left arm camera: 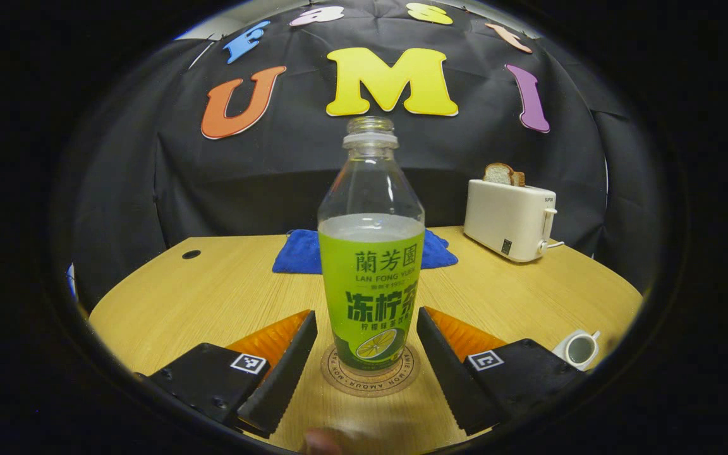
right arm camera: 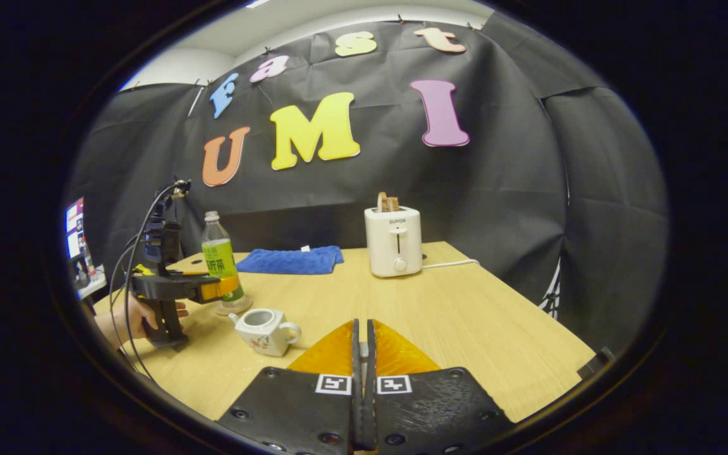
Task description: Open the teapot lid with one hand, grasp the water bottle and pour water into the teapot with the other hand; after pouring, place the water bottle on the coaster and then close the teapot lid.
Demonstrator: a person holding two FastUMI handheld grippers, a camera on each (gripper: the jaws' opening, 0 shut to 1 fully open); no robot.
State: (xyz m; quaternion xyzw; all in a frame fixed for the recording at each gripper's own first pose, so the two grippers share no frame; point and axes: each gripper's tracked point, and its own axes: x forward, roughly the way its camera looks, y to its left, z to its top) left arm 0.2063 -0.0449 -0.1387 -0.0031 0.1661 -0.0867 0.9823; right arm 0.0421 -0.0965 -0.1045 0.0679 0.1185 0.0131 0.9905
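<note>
In the left gripper view, the clear plastic water bottle with a green label (left arm camera: pixel 371 253), uncapped and partly full, stands upright on the round printed coaster (left arm camera: pixel 370 374) on the pale wooden bench (left arm camera: pixel 212 297). The left gripper (left arm camera: pixel 367 366) has its fingers spread wide on either side of the bottle, apart from it. The small white teapot (left arm camera: pixel 579 348) sits at 4 o'clock, open-topped. A blue folded cloth (left arm camera: pixel 301 253) lies behind the bottle, and a white toaster holding bread slices (left arm camera: pixel 510 218) stands at 2 o'clock. In the right gripper view, the right gripper (right arm camera: pixel 362 354) has its fingers pressed together, holding nothing, with the teapot at 10 o'clock
</note>
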